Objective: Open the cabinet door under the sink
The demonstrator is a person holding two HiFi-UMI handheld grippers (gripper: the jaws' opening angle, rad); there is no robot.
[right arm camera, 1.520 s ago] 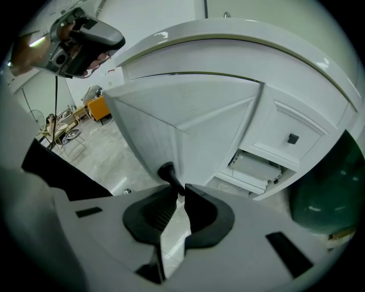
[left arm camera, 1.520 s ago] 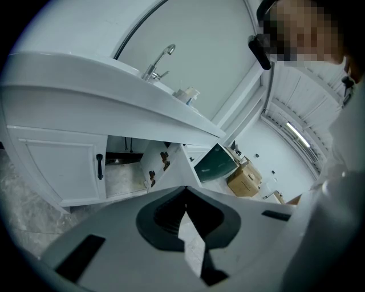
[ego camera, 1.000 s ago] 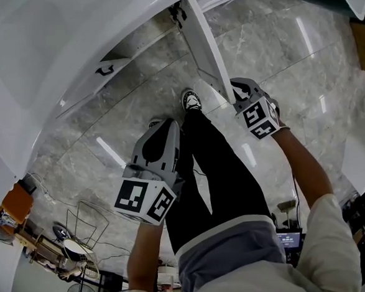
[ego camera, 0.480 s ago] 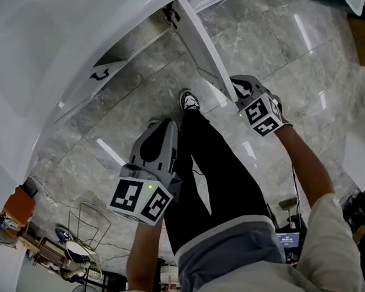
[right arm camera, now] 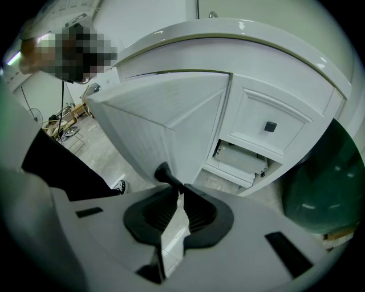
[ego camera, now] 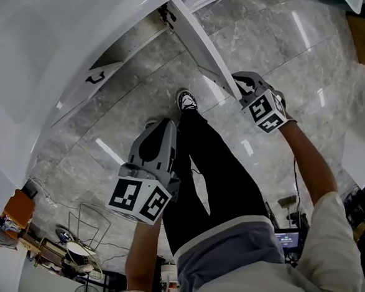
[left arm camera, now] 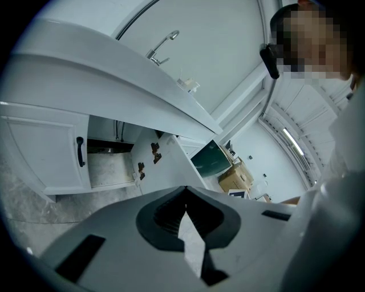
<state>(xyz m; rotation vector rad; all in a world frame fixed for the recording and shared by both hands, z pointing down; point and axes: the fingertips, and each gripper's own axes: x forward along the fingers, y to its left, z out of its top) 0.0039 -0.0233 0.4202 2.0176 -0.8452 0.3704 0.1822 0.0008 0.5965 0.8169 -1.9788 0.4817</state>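
Observation:
The white cabinet door (ego camera: 201,42) under the sink stands swung out, edge-on over the grey floor in the head view. My right gripper (ego camera: 237,83) is at its outer edge. In the right gripper view the door (right arm camera: 171,125) fills the middle, and my right gripper (right arm camera: 178,191) is shut on its black handle (right arm camera: 164,173). My left gripper (ego camera: 161,125) hangs apart from the door, above the person's leg. The left gripper (left arm camera: 185,188) is shut with nothing in it. Beyond it the open cabinet (left arm camera: 105,165) shows its bare floor.
A second cabinet door (left arm camera: 54,151) with a black handle stays closed at the left. A drawer with a small black knob (right arm camera: 270,126) and a dark green bin (right arm camera: 325,188) lie right of the opening. The person's shoe (ego camera: 189,100) is beside the door. Wire clutter (ego camera: 82,233) sits lower left.
My right gripper has drifted slightly to the right with the door handle in its jaws, and the door has swung a little with it. The left gripper has stayed where it was.

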